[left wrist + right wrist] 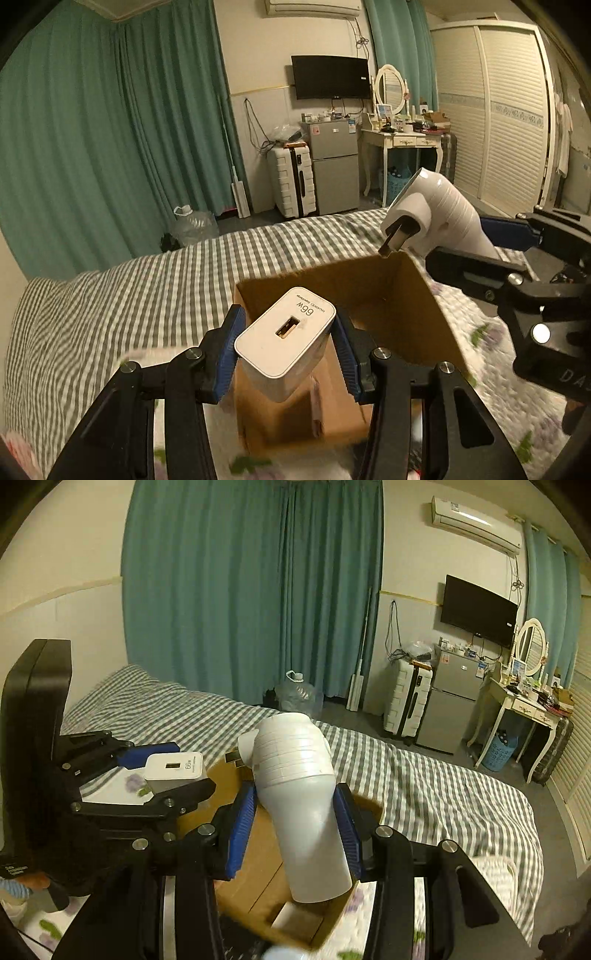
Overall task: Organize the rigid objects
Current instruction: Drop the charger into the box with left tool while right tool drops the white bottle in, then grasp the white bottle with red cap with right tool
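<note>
Currently, in the left wrist view, the left gripper [286,345] is clamped on one white 66W charger [284,338], its blue pads pressed against the two opposite side faces; the USB port face points up and toward the camera; the charger's long axis slopes down into the open cardboard box [417,306], which stands on the bed [147,280] directly below and ahead of the gripper; the coming move therefore appears to turn on a short descent, since the charger already hangs over the box's near wall. At upper right, the right gripper [491,240] holds one white plug adapter [439,214]; its metal prongs point down-left and sit just at the far rim of the box.

In the right wrist view, the right gripper [295,830] is closed around the narrow body of the plug adapter [299,786]; the adapter's long axis runs forward along the fingers, wide ridged head away from the camera; the cardboard box [255,853] lies underneath it, and one small white item is visible on the box floor, too unclear to identify. The left gripper [162,775] appears at left with the 66W charger [173,770], just beside the box's left edge.

Count: two grippers, each loaded; one charger; one adapter; one box. Both held items seem about equally near the opening.
</note>
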The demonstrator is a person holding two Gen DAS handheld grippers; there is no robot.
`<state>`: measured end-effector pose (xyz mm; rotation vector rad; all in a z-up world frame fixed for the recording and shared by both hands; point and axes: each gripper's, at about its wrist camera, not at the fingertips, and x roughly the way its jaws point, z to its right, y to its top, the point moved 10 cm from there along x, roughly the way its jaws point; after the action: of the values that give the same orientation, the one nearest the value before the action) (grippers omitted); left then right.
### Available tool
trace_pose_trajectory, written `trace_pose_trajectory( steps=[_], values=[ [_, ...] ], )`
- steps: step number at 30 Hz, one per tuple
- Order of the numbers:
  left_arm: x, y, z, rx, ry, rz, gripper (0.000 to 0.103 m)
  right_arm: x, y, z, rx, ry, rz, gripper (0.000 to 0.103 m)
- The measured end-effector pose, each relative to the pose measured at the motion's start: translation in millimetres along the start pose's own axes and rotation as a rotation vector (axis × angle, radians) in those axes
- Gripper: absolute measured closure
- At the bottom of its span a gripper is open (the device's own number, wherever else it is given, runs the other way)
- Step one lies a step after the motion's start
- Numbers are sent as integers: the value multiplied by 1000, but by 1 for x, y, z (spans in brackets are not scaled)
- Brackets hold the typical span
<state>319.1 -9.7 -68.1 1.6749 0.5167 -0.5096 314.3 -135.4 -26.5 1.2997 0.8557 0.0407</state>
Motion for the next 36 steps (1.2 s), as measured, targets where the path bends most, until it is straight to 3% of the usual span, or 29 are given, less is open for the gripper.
trace_pose_trajectory(
  steps=[4, 8, 14, 22, 26, 29, 36],
  values=[
    [31, -7, -6, -23, -36, -20, 55, 37, -5, 7, -4, -6, -33, 61],
    [62, -26, -4, -26, -52, -74, 55, 73, -33, 12, 11, 7, -110, 61],
    [88, -41, 5, -18, -82, -127, 55, 88, -49, 24, 9, 1, -150, 60],
    [90, -48, -1, -58, -74, -167, 52, 91, -56, 30, 29, -1, -156, 60],
    [81, -36, -3, -48, -61, -112, 51, 94, -57, 35, 62, 6, -145, 59],
    [74, -29, -4, -44, -55, -88, 51, 91, -56, 41, 90, 5, -131, 44],
    [54, -31, -2, -37, -31, -84, 51, 55, -49, 42, 97, -24, -62, 37]
  ],
)
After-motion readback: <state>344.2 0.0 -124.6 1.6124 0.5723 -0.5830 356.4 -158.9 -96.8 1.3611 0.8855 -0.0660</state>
